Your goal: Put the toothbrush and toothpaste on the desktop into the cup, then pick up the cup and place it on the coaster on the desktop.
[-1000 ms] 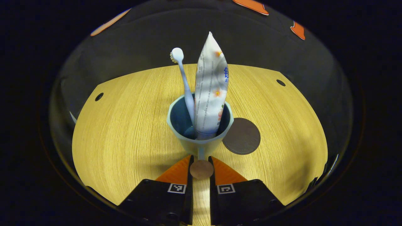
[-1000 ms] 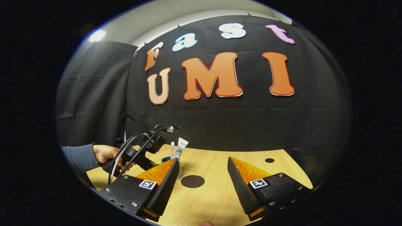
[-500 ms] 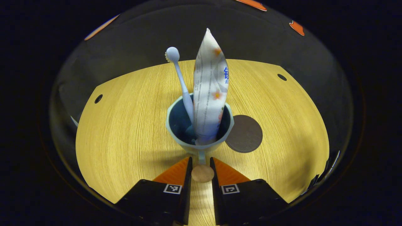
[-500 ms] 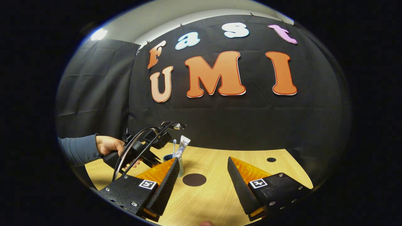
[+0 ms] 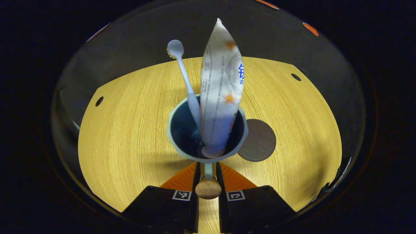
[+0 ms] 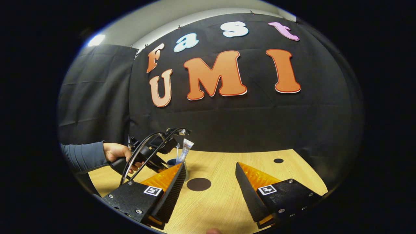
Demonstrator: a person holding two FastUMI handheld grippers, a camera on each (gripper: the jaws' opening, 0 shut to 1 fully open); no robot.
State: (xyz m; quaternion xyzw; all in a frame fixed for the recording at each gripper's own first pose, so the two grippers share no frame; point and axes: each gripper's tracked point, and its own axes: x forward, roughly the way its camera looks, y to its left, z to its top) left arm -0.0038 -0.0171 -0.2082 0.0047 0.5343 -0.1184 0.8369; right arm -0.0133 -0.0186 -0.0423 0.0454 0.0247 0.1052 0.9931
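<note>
The left gripper [image 5: 208, 170] is closed narrowly on the cup handle [image 5: 208, 182], both fingers pressing its sides, with the handle's rounded end showing between them. The cup [image 5: 182, 152] sits directly ahead of the fingers, its rim close to their tips. Whether its base rests on the table [image 5: 130, 130] or is raised off it cannot be told from the left gripper view; a shadow lies under it to the left.

Inside the cup stand the toothbrush [image 5: 185, 78], head up and leaning left, and the toothpaste [image 5: 221, 87], cap down and upright, touching each other at the rim. Judgement: the first part of the task, loading the cup, is complete.

The coaster [image 5: 260, 141] lies flat on the table just beyond and to the right of the cup, partly hidden by the cup's rim. The cup is not on it. Judgement: what is left is to carry the cup a short way right, set it centred on the coaster and release the handle.

The right gripper [image 6: 211, 182] hovers above the near table edge with its jaws wide apart and holding nothing. In the right gripper view a hand [image 6: 118, 154] in a dark sleeve holds the left gripper at the cup, with the coaster near it.
</note>
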